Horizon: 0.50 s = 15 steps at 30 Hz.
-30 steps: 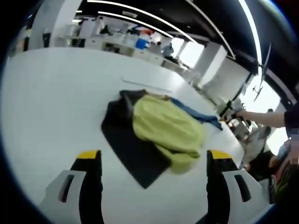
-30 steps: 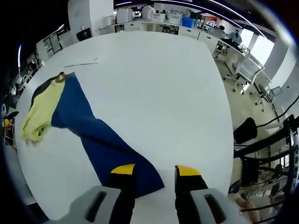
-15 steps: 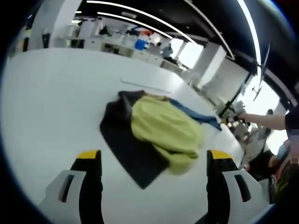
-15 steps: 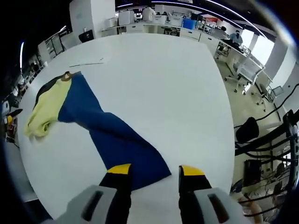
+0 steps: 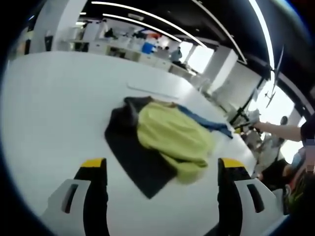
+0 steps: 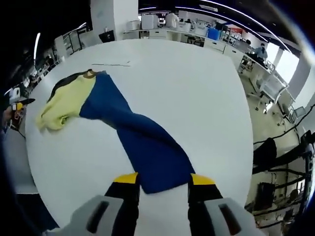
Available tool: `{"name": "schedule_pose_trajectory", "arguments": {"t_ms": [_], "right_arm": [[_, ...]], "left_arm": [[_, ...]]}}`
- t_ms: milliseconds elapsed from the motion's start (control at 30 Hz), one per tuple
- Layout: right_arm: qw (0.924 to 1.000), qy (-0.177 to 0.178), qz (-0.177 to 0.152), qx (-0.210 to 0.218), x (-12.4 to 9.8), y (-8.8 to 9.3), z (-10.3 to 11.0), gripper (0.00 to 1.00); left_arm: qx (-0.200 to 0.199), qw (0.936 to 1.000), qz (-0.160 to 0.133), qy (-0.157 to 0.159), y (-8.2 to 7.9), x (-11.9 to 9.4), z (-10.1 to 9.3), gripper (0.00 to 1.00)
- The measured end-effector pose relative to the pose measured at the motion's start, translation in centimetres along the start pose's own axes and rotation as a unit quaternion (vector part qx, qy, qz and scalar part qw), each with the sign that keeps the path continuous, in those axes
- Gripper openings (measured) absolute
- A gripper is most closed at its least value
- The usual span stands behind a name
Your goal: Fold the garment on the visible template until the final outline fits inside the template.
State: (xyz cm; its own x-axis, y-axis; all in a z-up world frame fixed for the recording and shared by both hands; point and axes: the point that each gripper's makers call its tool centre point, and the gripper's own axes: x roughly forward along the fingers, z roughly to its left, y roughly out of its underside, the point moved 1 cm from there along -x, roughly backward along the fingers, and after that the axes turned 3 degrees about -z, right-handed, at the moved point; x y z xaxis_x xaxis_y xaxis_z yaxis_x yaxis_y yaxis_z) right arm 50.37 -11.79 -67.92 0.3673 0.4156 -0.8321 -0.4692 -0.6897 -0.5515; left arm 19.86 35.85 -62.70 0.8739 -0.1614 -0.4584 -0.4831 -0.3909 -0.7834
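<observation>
Between right fingers [image 6: 160, 179], blue garment [image 6: 147, 147] hem

Garment [image 6: 142, 142] blue & yellow-green, template [image 5: 133, 157] black, table [image 6: 197, 83] white.

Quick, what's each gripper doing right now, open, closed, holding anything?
Left gripper: open, jaws wide apart, holding nothing.
Right gripper: jaws either side of the blue cloth's near edge; whether it grips cannot be told.

Office desks [image 6: 216, 42] and chairs [image 6: 273, 88] (one black chair [image 6: 266, 147] nearer) surround the white table [image 6: 187, 93].
</observation>
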Motion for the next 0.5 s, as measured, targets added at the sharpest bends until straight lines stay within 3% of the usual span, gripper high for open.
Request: {"name": "schedule_pose_trajectory", "arguments": {"t_ms": [167, 500], "right_arm": [[0.999, -0.014, 0.012, -0.041, 0.4, 0.7, 1.2, 0.32], [0.9981, -0.028, 0.022, -0.049, 1.0, 1.3, 1.3, 0.25]], "left_arm": [[-0.001, 1.0, 0.002, 0.0, 0.2, -0.1, -0.1, 0.89], [-0.001, 1.0, 0.001, -0.001, 0.1, -0.3, 0.0, 0.89]]}}
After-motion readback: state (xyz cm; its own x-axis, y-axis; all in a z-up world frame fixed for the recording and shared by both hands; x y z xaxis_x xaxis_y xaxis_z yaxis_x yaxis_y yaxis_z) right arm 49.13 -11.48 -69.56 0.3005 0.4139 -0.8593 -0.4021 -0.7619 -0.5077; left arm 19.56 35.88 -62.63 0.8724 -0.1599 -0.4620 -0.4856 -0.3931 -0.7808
